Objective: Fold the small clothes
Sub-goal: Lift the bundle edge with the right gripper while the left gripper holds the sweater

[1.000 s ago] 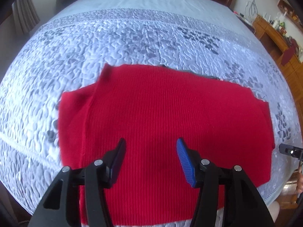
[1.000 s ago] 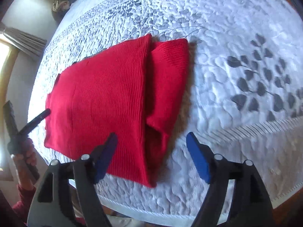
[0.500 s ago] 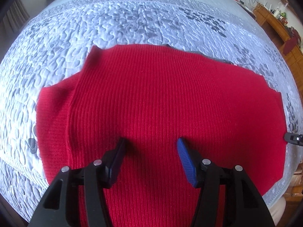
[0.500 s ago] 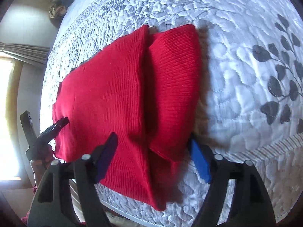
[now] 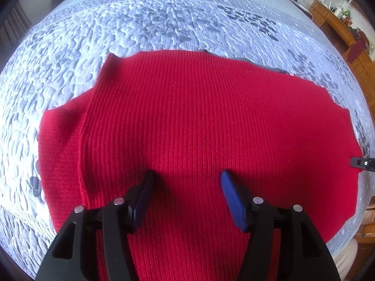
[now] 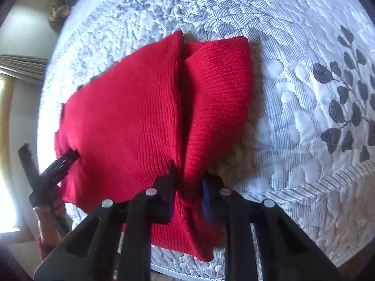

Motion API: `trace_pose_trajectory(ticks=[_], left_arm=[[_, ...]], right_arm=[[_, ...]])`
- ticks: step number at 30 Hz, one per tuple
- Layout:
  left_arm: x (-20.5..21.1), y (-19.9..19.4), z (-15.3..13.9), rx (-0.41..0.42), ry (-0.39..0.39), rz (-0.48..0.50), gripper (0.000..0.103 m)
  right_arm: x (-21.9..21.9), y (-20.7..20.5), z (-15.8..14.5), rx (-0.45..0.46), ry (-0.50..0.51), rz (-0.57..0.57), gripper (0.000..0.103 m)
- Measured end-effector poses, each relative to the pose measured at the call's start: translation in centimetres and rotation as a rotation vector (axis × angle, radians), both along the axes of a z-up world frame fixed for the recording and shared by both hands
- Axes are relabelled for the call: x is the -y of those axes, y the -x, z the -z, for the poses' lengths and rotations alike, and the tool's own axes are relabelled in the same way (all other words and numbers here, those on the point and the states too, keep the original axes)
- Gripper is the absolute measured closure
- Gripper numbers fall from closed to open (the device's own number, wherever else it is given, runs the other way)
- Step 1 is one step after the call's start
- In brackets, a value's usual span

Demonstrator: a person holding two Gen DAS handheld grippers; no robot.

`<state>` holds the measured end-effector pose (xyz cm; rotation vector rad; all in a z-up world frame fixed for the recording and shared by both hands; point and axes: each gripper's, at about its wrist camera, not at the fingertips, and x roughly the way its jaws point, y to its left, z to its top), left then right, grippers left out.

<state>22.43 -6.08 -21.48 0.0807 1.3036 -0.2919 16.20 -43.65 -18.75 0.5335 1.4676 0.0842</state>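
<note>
A red ribbed knit garment lies flat on the quilted bed, one sleeve folded at its left side. My left gripper is open, both fingers resting down on the garment's near middle. In the right wrist view the same garment has a folded sleeve on its right side. My right gripper is shut on the near end of that sleeve, bunching the cloth. The left gripper also shows there at the garment's left edge.
The grey-white leaf-patterned quilt covers the bed; its near edge runs just right of my right gripper. A wooden dresser stands far right. A curtain and window are at the left.
My right gripper moved in over the folded sleeve's near end and shut on it. My left gripper came down closer to the garment and stayed open.
</note>
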Motion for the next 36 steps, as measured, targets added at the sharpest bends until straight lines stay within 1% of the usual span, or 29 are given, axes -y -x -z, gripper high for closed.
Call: trace_pose_trajectory(ticks=[1, 3, 5, 6, 8, 10, 13, 17, 19, 22, 23, 25, 27, 28, 29, 30, 31, 33, 34, 35, 36], left_arm=[[0.0, -0.1, -0.1, -0.005, -0.002, 0.001, 0.042], [-0.4, -0.3, -0.6, -0.025, 0.023, -0.007, 0.044], [-1.4, -0.5, -1.6, -0.043, 0.070, -0.027, 0.044], [-2.0, -0.4, -2.2, -0.037, 0.080, -0.040, 0.045], [-3.3, -0.3, -3.6, 0.007, 0.078, -0.062, 0.044], [-5.0, -0.1, -4.9, 0.027, 0.114, -0.076, 0.044], [-7.1, -0.1, -6.0, 0.025, 0.178, -0.091, 0.045], [-9.2, 0.0, -6.5, 0.023, 0.225, -0.105, 0.045], [-9.7, 0.0, -6.3, 0.021, 0.229, -0.119, 0.045], [-10.4, -0.3, -5.6, 0.004, 0.228, -0.141, 0.045], [-10.4, -0.4, -5.4, -0.003, 0.230, -0.146, 0.045], [-10.8, -0.4, -4.8, -0.021, 0.231, -0.164, 0.045], [-11.1, -0.3, -4.5, -0.028, 0.234, -0.168, 0.045], [-11.3, -0.3, -4.3, -0.033, 0.236, -0.168, 0.045], [-11.3, -0.2, -4.2, -0.037, 0.236, -0.170, 0.045], [-11.4, -0.3, -4.2, -0.040, 0.235, -0.174, 0.045], [-11.4, -0.3, -4.2, -0.042, 0.239, -0.177, 0.045], [-11.2, -0.3, -4.5, -0.042, 0.263, -0.178, 0.045], [-11.1, -0.4, -4.7, -0.042, 0.275, -0.175, 0.045], [-11.0, -0.4, -4.9, -0.043, 0.289, -0.174, 0.045], [-10.9, -0.4, -5.1, -0.045, 0.300, -0.175, 0.045]], right_arm=[[-0.2, -0.1, -0.3, -0.008, 0.015, 0.004, 0.086], [-0.7, -0.3, -1.6, 0.001, 0.040, 0.006, 0.087], [-1.6, -0.4, -3.3, 0.030, 0.063, -0.010, 0.087], [-2.3, -0.5, -4.5, 0.051, 0.072, -0.028, 0.087], [-3.9, -0.8, -6.5, 0.081, 0.087, -0.065, 0.087], [-6.2, -1.3, -8.3, 0.111, 0.098, -0.109, 0.087], [-10.2, -2.3, -10.2, 0.146, 0.106, -0.183, 0.087], [-16.4, -3.9, -11.0, 0.172, 0.116, -0.289, 0.087], [-19.4, -4.7, -10.4, 0.172, 0.123, -0.338, 0.087], [-23.5, -5.3, -8.3, 0.141, 0.109, -0.401, 0.087], [-24.7, -5.4, -7.3, 0.129, 0.116, -0.423, 0.082], [-26.6, -5.4, -5.6, 0.109, 0.104, -0.466, 0.076], [-26.7, -5.0, -5.3, 0.106, 0.056, -0.466, 0.076], [-26.4, -4.6, -5.9, 0.133, 0.033, -0.471, 0.069], [-25.9, -4.1, -6.8, 0.166, 0.020, -0.469, 0.055], [-25.5, -3.7, -7.6, 0.188, 0.013, -0.462, 0.048], [-24.5, -3.0, -8.9, 0.230, 0.003, -0.458, 0.042], [-23.5, -1.9, -10.5, 0.272, 0.017, -0.473, 0.042], [-23.0, -1.3, -11.1, 0.282, 0.030, -0.482, 0.040], [-22.5, -0.6, -11.3, 0.292, 0.046, -0.494, 0.034], [-22.3, -0.2, -11.4, 0.296, 0.059, -0.507, 0.031]])
